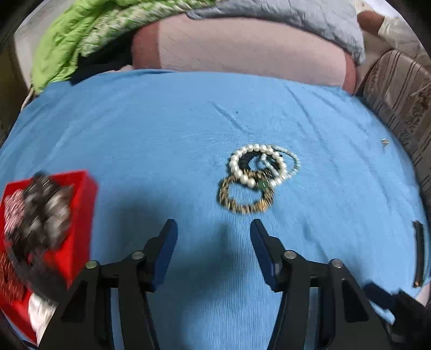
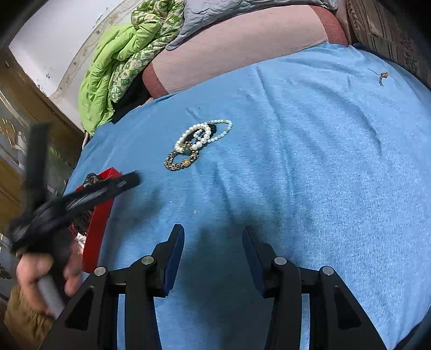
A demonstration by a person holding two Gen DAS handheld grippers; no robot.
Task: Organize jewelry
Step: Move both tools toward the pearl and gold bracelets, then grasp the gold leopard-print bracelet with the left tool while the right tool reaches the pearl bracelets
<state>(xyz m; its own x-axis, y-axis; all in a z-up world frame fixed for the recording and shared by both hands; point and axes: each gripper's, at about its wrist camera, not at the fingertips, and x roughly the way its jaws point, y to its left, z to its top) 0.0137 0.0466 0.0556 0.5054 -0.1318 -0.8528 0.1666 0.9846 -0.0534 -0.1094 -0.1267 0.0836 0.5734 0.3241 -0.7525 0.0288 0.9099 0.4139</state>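
Note:
A pile of bracelets lies on the blue cloth (image 1: 134,134): a white pearl bracelet (image 1: 243,152), a thinner pale bead bracelet (image 1: 295,161) and a gold-and-black bracelet (image 1: 242,207) with a green stone. The pile also shows in the right wrist view (image 2: 194,142). A red jewelry box (image 1: 78,215) at the left holds dark, blurred beads (image 1: 43,210). My left gripper (image 1: 214,228) is open and empty, just short of the pile. My right gripper (image 2: 212,234) is open and empty, farther back over the cloth. The left gripper also shows blurred over the red box in the right wrist view (image 2: 80,196).
A small loose earring (image 2: 382,75) lies on the cloth at the far right. A green quilt (image 2: 115,62), a grey quilt (image 1: 296,16) and a pink mattress (image 1: 242,51) lie behind. A striped cushion (image 1: 398,88) borders the right side.

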